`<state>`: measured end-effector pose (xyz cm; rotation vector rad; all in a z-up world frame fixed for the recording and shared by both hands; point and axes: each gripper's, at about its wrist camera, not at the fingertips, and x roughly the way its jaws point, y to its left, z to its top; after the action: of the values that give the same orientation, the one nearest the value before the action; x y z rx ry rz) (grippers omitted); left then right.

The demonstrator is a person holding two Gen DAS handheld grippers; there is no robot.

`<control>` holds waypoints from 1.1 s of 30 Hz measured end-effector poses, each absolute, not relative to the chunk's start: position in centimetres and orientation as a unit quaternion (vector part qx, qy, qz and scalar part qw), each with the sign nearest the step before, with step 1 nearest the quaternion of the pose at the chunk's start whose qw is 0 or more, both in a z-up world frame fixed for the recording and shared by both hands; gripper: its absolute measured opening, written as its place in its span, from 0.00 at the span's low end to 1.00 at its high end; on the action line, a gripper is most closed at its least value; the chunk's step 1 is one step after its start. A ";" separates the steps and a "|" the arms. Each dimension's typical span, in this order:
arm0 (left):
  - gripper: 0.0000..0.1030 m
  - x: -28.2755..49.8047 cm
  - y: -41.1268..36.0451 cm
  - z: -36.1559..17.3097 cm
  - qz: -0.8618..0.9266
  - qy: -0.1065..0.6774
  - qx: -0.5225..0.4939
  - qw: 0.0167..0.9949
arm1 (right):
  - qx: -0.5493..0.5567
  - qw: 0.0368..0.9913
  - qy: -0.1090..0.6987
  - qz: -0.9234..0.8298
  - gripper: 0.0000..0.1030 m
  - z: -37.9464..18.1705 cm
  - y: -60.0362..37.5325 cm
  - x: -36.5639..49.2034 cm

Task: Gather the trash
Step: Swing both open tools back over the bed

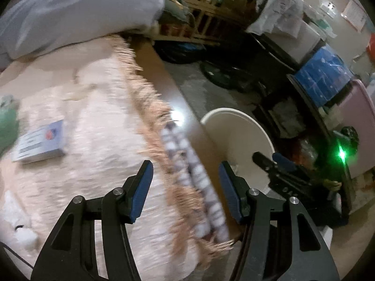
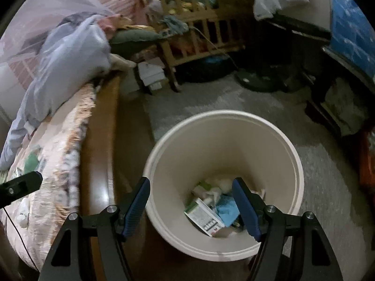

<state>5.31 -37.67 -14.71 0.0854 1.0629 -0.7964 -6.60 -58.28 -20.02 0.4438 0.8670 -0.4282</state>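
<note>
left gripper (image 1: 186, 172) fingers apart, empty | over fringed blanket (image 1: 93, 140) | box (image 1: 41, 142) lying left | bucket (image 1: 236, 135) right

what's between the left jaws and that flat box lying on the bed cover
Nothing visible. The left gripper is open and empty above the bed's fringed edge, and the flat box lies uncovered on the pale bed cover off to its left, with only bare cover between them. The white bin stands on the opposite side.
</note>
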 end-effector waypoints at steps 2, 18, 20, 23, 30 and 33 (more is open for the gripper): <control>0.55 5.5 -36.0 -14.5 -0.357 0.487 0.040 0.796 | 0.206 0.866 0.410 -0.198 0.68 -19.4 -57.2 -6.1; 0.55 8.5 -24.3 -13.6 -0.261 0.467 0.031 0.845 | 0.160 0.891 0.412 -0.103 0.69 -16.6 -46.0 -0.6; 0.55 8.8 -22.9 -13.7 -0.244 0.463 0.034 0.851 | 0.152 0.891 0.417 -0.089 0.69 -16.6 -44.3 0.3; 0.55 9.3 -20.7 -13.9 -0.224 0.465 0.033 0.856 | 0.149 0.892 0.421 -0.064 0.71 -16.6 -42.2 1.3; 0.55 11.3 -14.5 -14.4 -0.174 0.478 0.006 0.861 | 0.138 0.888 0.438 0.013 0.72 -17.1 -36.1 4.0; 0.55 12.2 -11.5 -14.7 -0.147 0.482 -0.007 0.864 | 0.142 0.881 0.449 0.055 0.73 -17.7 -33.5 5.1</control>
<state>12.18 -11.54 -14.71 -0.0151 1.0110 -0.3072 5.12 -33.50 -17.66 0.2950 0.9349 0.1143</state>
